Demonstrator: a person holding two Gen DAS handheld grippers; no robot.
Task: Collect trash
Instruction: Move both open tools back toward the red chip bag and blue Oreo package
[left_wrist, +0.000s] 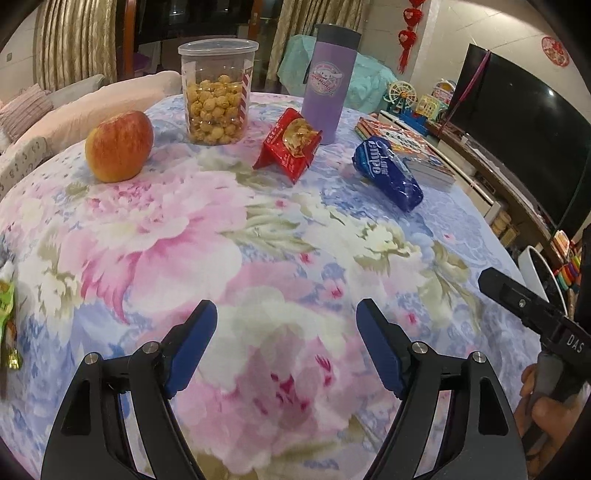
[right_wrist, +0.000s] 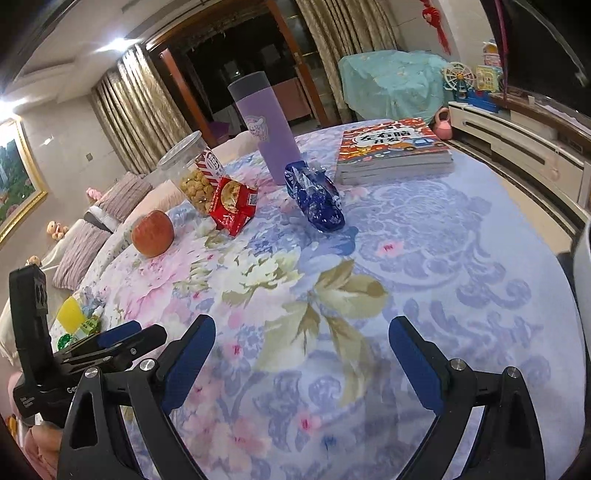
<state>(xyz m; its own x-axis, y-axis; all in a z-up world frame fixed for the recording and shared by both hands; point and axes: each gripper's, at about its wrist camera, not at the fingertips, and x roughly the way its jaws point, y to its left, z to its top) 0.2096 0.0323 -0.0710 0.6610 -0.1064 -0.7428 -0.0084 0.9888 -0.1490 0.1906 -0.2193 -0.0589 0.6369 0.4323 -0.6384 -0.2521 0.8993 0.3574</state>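
Observation:
A red snack wrapper (left_wrist: 290, 147) lies on the floral tablecloth (left_wrist: 258, 240) in front of the purple tumbler; it also shows in the right wrist view (right_wrist: 233, 205). A blue wrapper (left_wrist: 388, 173) lies right of it, beside the books, and shows in the right wrist view (right_wrist: 316, 197). A green and yellow wrapper (left_wrist: 7, 325) sits at the table's left edge, also in the right wrist view (right_wrist: 77, 321). My left gripper (left_wrist: 288, 314) is open and empty over the near table. My right gripper (right_wrist: 301, 328) is open and empty too.
An apple (left_wrist: 120, 147), a clear popcorn jar (left_wrist: 218, 92), a purple tumbler (left_wrist: 328, 81) and a stack of books (left_wrist: 410, 147) stand at the far side. A white bin (left_wrist: 541, 273) stands off the table's right edge. A sofa lies to the left.

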